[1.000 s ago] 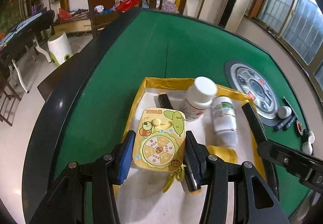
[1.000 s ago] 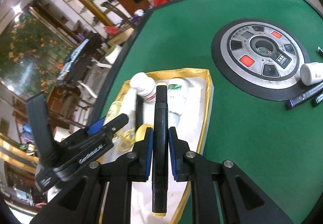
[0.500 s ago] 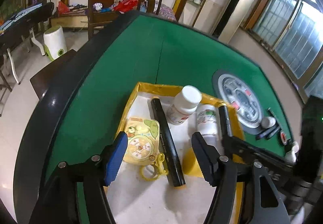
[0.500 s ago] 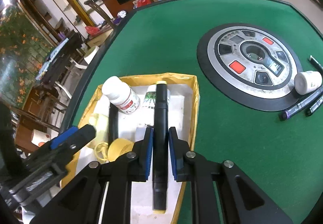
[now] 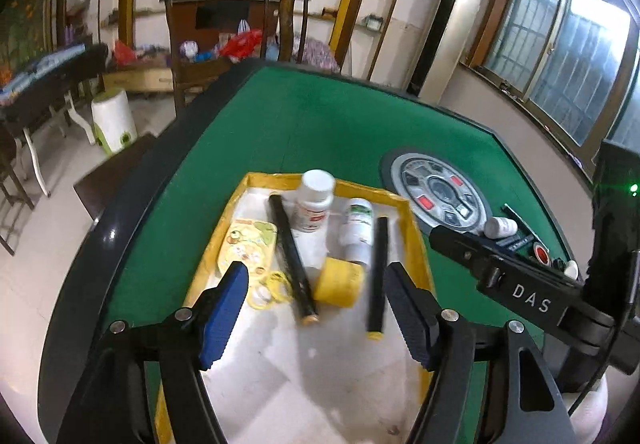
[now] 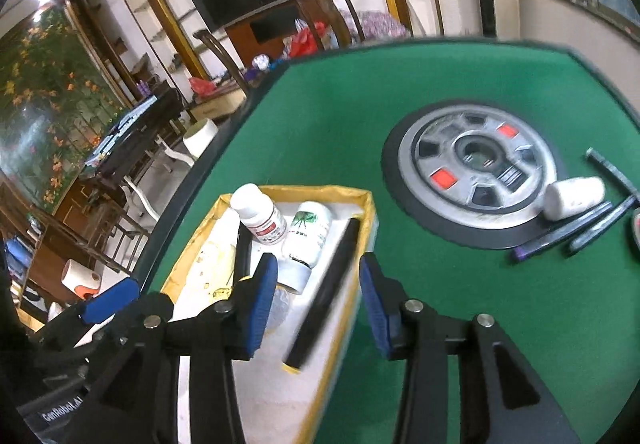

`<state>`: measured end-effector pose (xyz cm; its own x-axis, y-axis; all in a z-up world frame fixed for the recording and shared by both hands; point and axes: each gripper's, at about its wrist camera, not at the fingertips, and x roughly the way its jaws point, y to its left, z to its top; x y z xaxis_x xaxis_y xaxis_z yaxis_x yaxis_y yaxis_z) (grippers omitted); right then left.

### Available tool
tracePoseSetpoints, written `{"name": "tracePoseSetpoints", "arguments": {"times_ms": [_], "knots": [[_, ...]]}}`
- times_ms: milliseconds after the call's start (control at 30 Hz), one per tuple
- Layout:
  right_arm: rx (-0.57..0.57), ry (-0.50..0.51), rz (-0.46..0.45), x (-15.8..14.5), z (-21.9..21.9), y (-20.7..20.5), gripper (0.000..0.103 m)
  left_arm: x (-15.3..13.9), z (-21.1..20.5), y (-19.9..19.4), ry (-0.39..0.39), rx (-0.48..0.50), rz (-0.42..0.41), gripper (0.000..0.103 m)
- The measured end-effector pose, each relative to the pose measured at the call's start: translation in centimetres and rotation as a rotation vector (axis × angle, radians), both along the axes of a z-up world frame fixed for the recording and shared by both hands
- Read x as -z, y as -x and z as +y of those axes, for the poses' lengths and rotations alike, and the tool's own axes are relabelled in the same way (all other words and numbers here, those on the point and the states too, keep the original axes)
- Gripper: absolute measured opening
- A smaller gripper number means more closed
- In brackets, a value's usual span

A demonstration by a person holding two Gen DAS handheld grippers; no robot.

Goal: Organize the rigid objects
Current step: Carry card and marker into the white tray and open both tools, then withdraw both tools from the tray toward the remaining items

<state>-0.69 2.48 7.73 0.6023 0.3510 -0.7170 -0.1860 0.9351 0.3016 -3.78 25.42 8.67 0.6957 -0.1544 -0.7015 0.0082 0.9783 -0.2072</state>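
Observation:
A yellow-rimmed tray [image 5: 416, 236] with a white floor sits on the green table. In it lie a yellow cartoon card toy [image 5: 250, 244], a black marker [image 5: 292, 260], an upright white bottle [image 5: 316, 200], a bottle on its side [image 5: 358, 228] and a yellow tape roll [image 5: 338, 282]. A second black marker [image 6: 326, 288], blurred, lies along the tray's right rim [image 6: 368, 212] between my right gripper's [image 6: 318, 276] jaws, which are opening; the pads stand clear of it. My left gripper [image 5: 316, 284] hangs above the tray, its jaws also opening with nothing between them.
The round grey console [image 6: 476, 164] is set into the table's middle. Beside it lie a small white bottle [image 6: 576, 196] and several dark pens [image 6: 560, 240]. My left gripper [image 6: 108, 300] shows at the lower left of the right wrist view. Chairs and shelves stand beyond the table.
My right gripper opened and let go of the black marker, which now lies in the tray. My left gripper opened off the yellow card toy and drew back and up.

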Motion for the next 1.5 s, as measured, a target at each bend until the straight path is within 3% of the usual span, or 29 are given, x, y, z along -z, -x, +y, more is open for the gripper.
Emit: {"name": "tracePoseSetpoints", "arguments": {"times_ms": [67, 233, 533, 733, 933, 1233, 1500], "knots": [[0.003, 0.011, -0.052, -0.9, -1.1, 1.4, 0.050, -0.8, -1.4, 1.5, -0.038, -0.007, -0.045, 0.075], [0.044, 0.101, -0.184, -2.2, -3.5, 5.0, 0.071, -2.2, -3.6, 4.6, -0.086, -0.060, -0.125, 0.095], [0.110, 0.180, -0.292, -1.7, -8.9, 9.3, 0.081, -2.9, -8.1, 6.7, -0.190, -0.050, -0.151, 0.096], [0.208, 0.149, -0.307, -1.4, -13.2, 10.7, 0.091, -3.0, -12.5, 7.9, -0.263, 0.012, -0.168, 0.096], [0.313, 0.099, -0.275, -0.6, -18.2, 11.1, 0.091, -3.1, -16.8, 8.8, -0.326, 0.084, -0.186, 0.096], [0.435, 0.076, -0.251, 0.2, -25.2, 11.4, 0.091, -1.8, -21.4, 8.4, -0.393, 0.171, -0.144, 0.096], [0.547, 0.055, -0.208, 0.4, -32.9, 11.1, 0.091, 1.6, -23.8, 6.2, -0.291, 0.280, -0.011, 0.096]]}}
